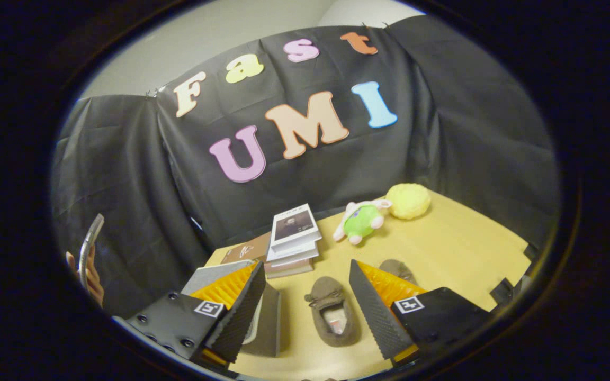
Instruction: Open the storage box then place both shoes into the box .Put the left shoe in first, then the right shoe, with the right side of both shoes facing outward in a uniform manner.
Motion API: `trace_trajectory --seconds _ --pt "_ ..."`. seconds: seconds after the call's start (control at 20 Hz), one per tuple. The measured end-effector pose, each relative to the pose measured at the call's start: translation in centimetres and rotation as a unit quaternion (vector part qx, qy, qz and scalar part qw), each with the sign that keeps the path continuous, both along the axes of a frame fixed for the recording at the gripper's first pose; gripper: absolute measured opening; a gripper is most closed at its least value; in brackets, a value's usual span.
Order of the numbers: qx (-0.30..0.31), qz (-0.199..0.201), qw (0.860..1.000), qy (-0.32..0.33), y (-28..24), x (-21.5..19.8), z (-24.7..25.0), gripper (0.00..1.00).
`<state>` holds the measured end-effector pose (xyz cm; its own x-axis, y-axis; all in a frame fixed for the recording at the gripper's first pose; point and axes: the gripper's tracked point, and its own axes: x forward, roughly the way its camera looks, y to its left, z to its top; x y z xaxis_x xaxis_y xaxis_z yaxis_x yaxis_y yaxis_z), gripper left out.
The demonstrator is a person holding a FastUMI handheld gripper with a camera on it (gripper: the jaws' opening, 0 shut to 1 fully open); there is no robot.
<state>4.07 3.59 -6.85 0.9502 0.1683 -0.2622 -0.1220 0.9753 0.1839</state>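
The gripper (305, 312) hangs above a tan table (458, 248) with its two fingers wide apart and nothing held between them. Down in the gap between the fingers lies a brown slipper (331, 312), flat on the table, sole down. Its long way runs nearly straight away from the gripper, with the toe and small bow at the far end and the open heel at the near end. A second brown slipper (397, 269) peeks out just behind the right finger, and most of it is hidden, so I cannot tell which way it points. I also cannot tell which one is the left shoe. Beside the left finger sits a grey storage box (268, 317), partly hidden by that finger. I cannot tell if it is open or closed. It looks like the job is only starting, because both shoes are on the table. The first step is most likely to open the box, so the gripper needs to swing toward it. Beyond the shoes sit a stack of books (292, 241), a green plush toy (363, 221) and a yellow fluffy ball (409, 201).
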Motion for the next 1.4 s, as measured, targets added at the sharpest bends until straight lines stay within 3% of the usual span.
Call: trace_trajectory --seconds 0.15,0.7,1.0,1.4 --pt "0.043 0.018 0.998 0.043 2.0 0.2 -2.7 1.00" --pt "0.139 0.024 0.983 0.115 4.9 0.5 -6.3 1.00" --pt "0.249 0.023 0.945 0.209 7.6 -1.3 -10.7 1.00" --pt "0.362 0.017 0.883 0.296 10.6 -3.1 -14.9 1.00"
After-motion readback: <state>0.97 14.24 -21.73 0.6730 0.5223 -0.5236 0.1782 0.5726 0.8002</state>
